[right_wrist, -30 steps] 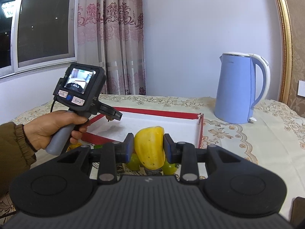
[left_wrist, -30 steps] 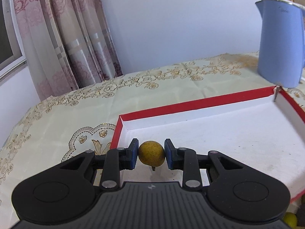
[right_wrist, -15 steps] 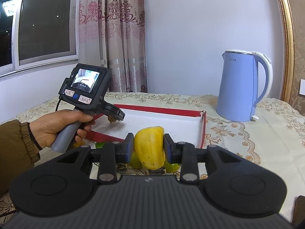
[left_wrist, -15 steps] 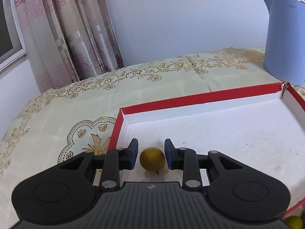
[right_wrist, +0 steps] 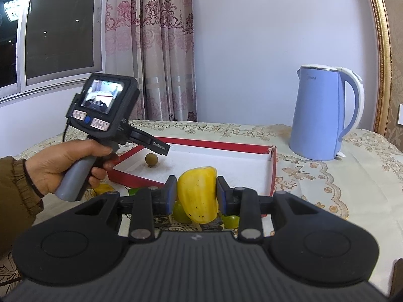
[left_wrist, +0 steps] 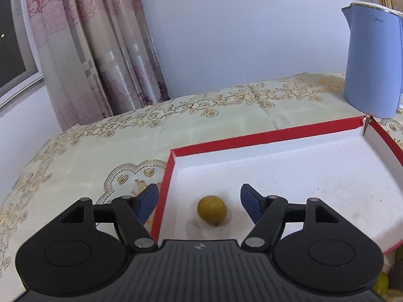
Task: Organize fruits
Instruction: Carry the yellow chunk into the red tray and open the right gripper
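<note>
The left gripper (left_wrist: 199, 201) has just been opening; its blue pads (left_wrist: 148, 201) now stand wide apart and touch nothing. The small fruit (left_wrist: 212, 210) lies released between them, on the white floor of the tray (left_wrist: 264, 134), near the tray's left wall and toward its near edge. This placement leaves most of the tray floor free, probably for further fruit. The gripper points down over the near-left corner, so the pads can probably back away without striking the red rim.

The right gripper (right_wrist: 195, 196) is clenched on the yellow fruit (right_wrist: 197, 193), one pad on each flank, the fruit standing upright with its narrow end down. It is held above the cloth (right_wrist: 340, 188), just short of the tray's near rim, a likely waiting position until the left gripper clears the tray. Green fruits (right_wrist: 233, 221) lie on the cloth below it, not yet sorted.

The kettle (right_wrist: 320, 115) stands beyond the tray's far-right corner, clear of the working area.

Judged stage: first fruit delivered; the yellow fruit is next, most likely into the open floor to the right of the small fruit.
</note>
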Tool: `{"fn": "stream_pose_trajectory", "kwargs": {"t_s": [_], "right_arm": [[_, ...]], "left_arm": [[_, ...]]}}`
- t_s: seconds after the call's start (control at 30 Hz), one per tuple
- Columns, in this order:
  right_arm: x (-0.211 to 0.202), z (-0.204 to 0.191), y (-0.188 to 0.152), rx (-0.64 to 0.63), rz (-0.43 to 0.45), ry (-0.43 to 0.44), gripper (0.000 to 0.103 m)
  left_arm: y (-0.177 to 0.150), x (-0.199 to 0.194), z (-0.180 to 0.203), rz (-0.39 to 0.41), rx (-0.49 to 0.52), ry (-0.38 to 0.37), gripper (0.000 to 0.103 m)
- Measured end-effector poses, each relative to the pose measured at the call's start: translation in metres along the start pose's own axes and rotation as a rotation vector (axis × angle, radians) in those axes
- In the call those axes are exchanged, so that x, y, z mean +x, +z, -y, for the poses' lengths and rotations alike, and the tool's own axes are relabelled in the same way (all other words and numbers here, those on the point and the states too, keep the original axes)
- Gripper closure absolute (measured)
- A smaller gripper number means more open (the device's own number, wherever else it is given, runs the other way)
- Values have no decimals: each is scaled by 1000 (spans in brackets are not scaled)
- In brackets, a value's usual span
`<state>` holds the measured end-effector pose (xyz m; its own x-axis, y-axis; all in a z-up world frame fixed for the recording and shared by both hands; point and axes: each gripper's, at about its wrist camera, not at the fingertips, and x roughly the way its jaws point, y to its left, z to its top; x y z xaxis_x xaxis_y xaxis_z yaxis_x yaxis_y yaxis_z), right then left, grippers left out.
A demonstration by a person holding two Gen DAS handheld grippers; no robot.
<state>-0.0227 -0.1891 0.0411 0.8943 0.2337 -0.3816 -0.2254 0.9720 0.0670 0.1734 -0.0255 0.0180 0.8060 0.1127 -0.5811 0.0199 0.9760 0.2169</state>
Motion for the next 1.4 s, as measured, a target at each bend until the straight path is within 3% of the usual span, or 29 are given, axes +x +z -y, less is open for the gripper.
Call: {"fn": "stream_pose_trajectory", "kwargs": {"t_s": [0.17, 0.47, 0.73, 1.03, 1.4], "right_arm": [[4, -2, 2, -11, 5, -2, 72], [18, -2, 21, -47, 22, -38, 72], [45, 1, 49, -55, 53, -84, 72], [63, 3, 53, -62, 38, -102, 72], [106, 26, 55, -49, -44, -158, 72]], "left_arm": [[-13, -21, -15, 6, -78, -15, 16], [-34, -28, -31, 18, -186, -49, 16], [-39, -27, -36, 19, -184, -60, 16], [-39, -28, -38, 16, -186, -52, 16], [-39, -29, -38, 16, -180, -52, 14]]}}
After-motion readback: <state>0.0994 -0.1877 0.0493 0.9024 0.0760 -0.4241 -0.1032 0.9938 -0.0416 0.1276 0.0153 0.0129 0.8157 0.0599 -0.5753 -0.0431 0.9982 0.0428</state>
